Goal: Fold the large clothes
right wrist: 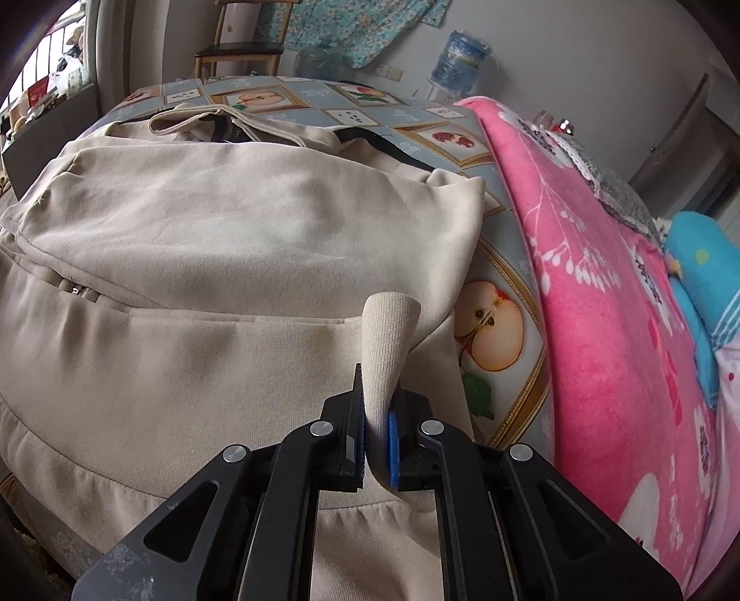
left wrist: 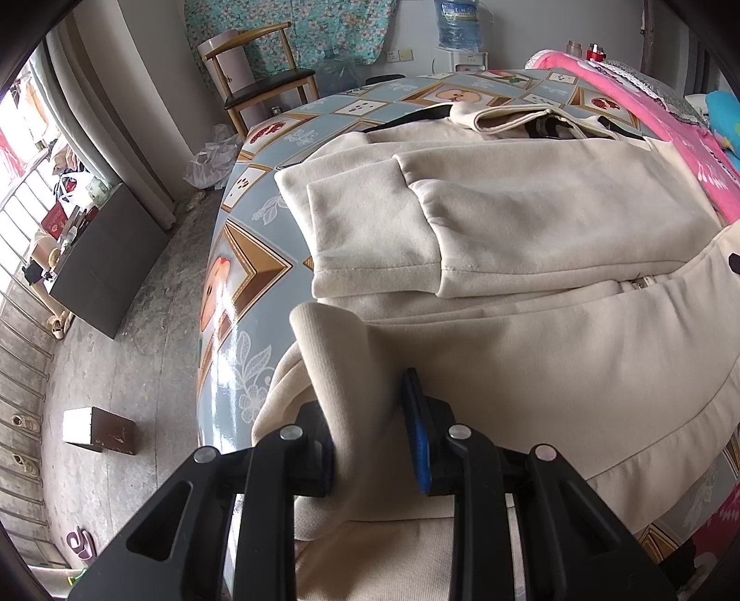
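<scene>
A large beige zip jacket lies spread on a table with a fruit-patterned cloth, its sleeves folded across the chest. My left gripper is shut on a thick fold of the jacket's ribbed hem at its left corner, the cloth standing up between the blue pads. In the right wrist view the same jacket fills the table, and my right gripper is shut on the ribbed hem at the right corner, a narrow tab of fabric poking up past the pads. The collar lies at the far end.
A pink flowered blanket and a blue pillow lie along the table's right side. A wooden chair and a water dispenser stand at the far wall. The floor at left holds a dark cabinet and a small box.
</scene>
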`<state>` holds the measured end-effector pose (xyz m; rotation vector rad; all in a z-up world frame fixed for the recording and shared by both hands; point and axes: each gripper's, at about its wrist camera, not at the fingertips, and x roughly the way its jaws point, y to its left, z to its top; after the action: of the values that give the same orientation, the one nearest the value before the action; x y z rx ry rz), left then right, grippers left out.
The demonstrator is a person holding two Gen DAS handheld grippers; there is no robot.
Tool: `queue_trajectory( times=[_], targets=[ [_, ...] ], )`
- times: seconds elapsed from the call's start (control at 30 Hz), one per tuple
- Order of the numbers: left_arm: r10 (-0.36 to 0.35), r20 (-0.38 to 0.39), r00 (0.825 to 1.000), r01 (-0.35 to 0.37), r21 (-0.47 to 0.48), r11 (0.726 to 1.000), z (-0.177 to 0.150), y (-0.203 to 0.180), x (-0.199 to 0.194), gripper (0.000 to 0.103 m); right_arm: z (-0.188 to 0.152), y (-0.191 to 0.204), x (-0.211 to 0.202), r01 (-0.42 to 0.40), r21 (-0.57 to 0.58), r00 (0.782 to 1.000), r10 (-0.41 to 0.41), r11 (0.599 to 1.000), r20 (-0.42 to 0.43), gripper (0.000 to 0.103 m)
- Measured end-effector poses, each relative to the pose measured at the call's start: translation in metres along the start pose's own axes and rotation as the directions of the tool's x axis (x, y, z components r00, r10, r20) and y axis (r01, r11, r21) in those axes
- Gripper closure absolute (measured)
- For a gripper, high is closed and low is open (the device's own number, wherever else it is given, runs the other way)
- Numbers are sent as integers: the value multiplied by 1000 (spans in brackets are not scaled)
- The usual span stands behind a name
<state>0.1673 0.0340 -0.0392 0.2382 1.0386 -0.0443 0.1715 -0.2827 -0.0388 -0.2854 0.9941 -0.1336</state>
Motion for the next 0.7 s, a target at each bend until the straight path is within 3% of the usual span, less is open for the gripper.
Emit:
queue_trajectory(
  times=[0.7],
  targets=[
    [-18, 16, 1000, 18, -2, 1000, -1, 6, 0, 77, -7, 6, -7, 43, 28, 998, -44, 999, 44, 95]
  ],
)
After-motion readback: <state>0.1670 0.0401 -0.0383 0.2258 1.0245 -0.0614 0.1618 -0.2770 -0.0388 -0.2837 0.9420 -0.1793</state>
